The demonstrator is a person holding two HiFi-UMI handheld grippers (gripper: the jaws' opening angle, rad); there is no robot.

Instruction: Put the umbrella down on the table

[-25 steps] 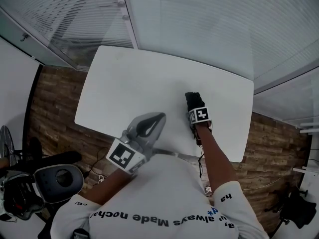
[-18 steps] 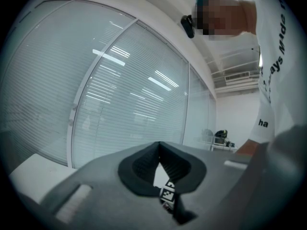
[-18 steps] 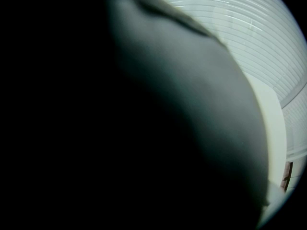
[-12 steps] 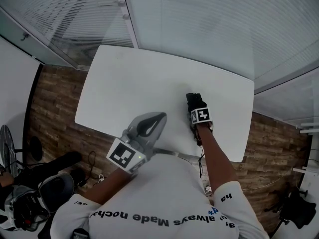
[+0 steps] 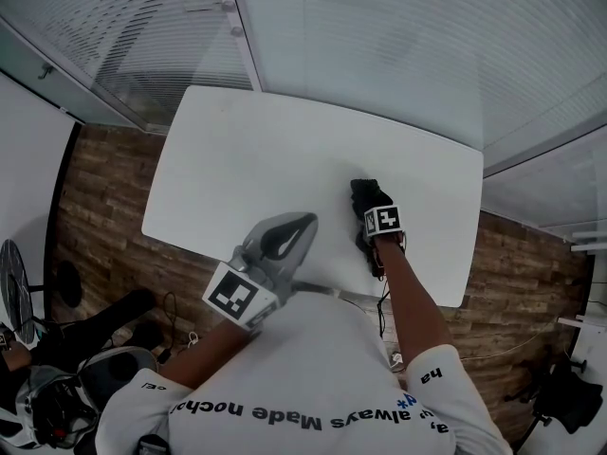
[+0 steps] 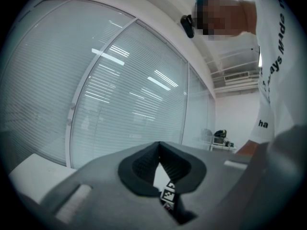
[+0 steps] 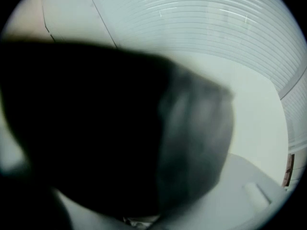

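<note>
A folded black umbrella (image 5: 361, 193) lies on the white table (image 5: 247, 159) near its front right part. My right gripper (image 5: 366, 203) points steeply down over it, marker cube (image 5: 382, 219) uppermost. Its jaws are opening, with the umbrella between them. In the right gripper view the umbrella (image 7: 120, 128) fills most of the picture as a dark blurred mass and hides the pads. My left gripper (image 5: 305, 222) hovers level at the table's front edge, left of the umbrella. It is shut, with nothing held; its tips (image 6: 159, 143) meet.
Glass walls with blinds (image 5: 379, 45) stand behind the table. The floor (image 5: 104, 188) has a brick pattern. A fan (image 5: 13, 292) and a grey rounded object (image 5: 57, 401) sit at the lower left. The table's right end (image 5: 469, 254) is close to my right hand.
The umbrella's far end has shifted slightly left under my right gripper. Both hands have stayed almost still. The grey rounded object at the lower left has moved down and left.
</note>
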